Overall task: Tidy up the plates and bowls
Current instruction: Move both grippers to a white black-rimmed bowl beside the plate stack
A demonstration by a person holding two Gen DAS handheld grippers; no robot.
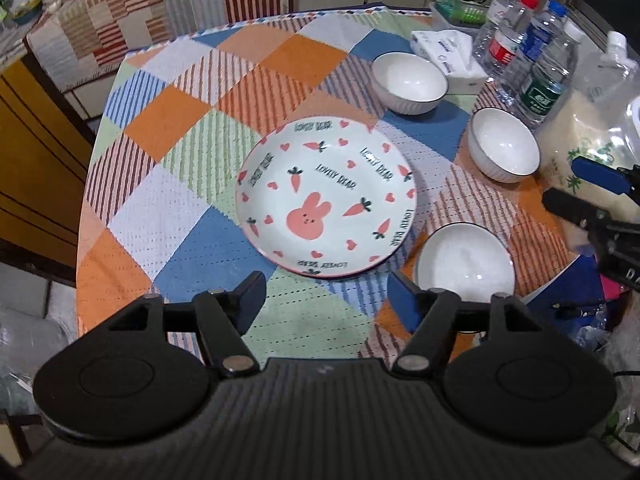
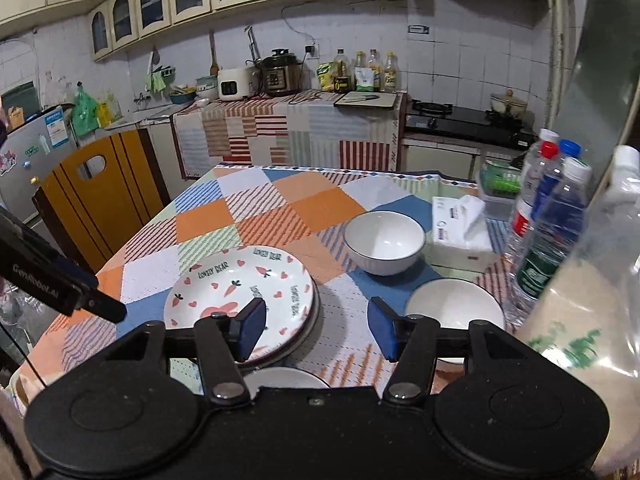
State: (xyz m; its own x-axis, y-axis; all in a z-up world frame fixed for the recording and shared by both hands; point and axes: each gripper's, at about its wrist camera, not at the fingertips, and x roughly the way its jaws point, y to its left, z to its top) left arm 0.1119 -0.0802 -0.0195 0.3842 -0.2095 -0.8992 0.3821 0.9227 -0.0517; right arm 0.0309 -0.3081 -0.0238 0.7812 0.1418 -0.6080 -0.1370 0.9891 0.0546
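A white plate with a pink rabbit and carrots (image 1: 326, 196) lies mid-table, stacked on another plate whose rim shows in the right wrist view (image 2: 240, 290). Three white bowls stand to its right: a far one (image 1: 408, 82) (image 2: 384, 242), a middle one (image 1: 504, 144) (image 2: 454, 306) and a near one (image 1: 464, 266), whose rim shows low in the right wrist view (image 2: 286, 378). My left gripper (image 1: 326, 304) is open and empty, just short of the plate's near edge. My right gripper (image 2: 316, 328) is open and empty, between the plates and the middle bowl; it also shows in the left wrist view (image 1: 578, 190).
A checked cloth (image 1: 180, 120) covers the table. A tissue box (image 2: 460, 232), several water bottles (image 2: 548, 216) and a bag of rice (image 2: 580, 320) crowd the right edge. A wooden chair (image 2: 100, 200) stands at the left. The kitchen counter (image 2: 288, 124) is behind.
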